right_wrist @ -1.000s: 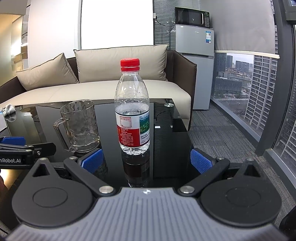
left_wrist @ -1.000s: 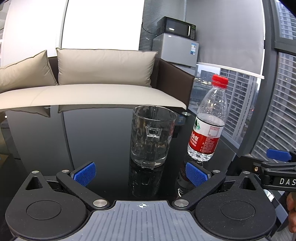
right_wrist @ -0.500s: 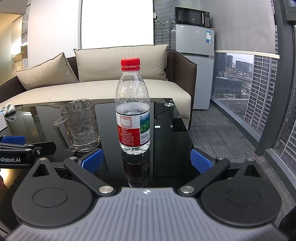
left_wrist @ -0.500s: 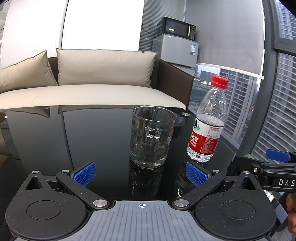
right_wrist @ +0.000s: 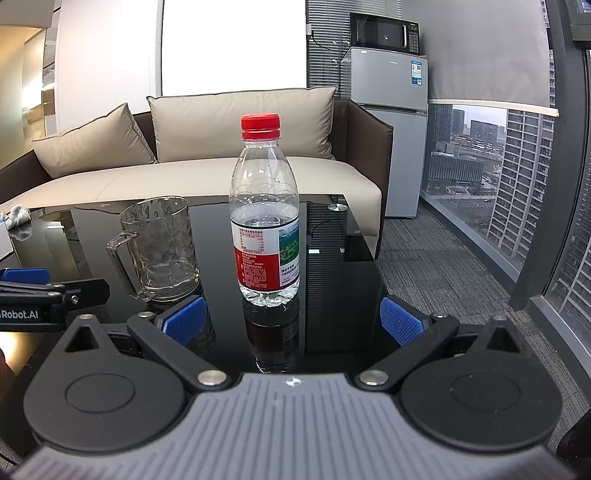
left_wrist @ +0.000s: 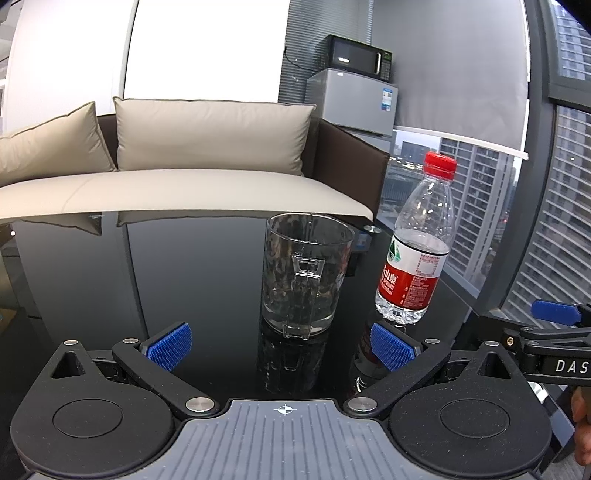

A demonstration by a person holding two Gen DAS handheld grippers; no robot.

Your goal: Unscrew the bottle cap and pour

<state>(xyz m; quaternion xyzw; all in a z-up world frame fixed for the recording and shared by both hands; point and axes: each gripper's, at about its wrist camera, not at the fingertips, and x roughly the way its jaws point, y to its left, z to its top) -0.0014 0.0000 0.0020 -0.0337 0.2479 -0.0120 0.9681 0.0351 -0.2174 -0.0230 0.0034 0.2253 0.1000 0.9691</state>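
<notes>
The bottle [right_wrist: 264, 221] stands upright, red cap [right_wrist: 260, 122] on top; both grippers (left [left_wrist: 280, 345], right [right_wrist: 293, 321]) gape, empty.

Glossy black table [right_wrist: 332, 236], clear glass mug [right_wrist: 162, 251]

– What is behind the black table [right_wrist: 332, 229]?
– A sofa [right_wrist: 221, 184] with two tan pillows [right_wrist: 243, 122]. A microwave [right_wrist: 384, 33] sits on a small grey fridge [right_wrist: 391, 85] by the window

Table: I see a shiny black glass table [right_wrist: 332, 236].
On it: clear glass mug [right_wrist: 162, 251], clear plastic water bottle with red cap [right_wrist: 264, 221], standing close together.
</notes>
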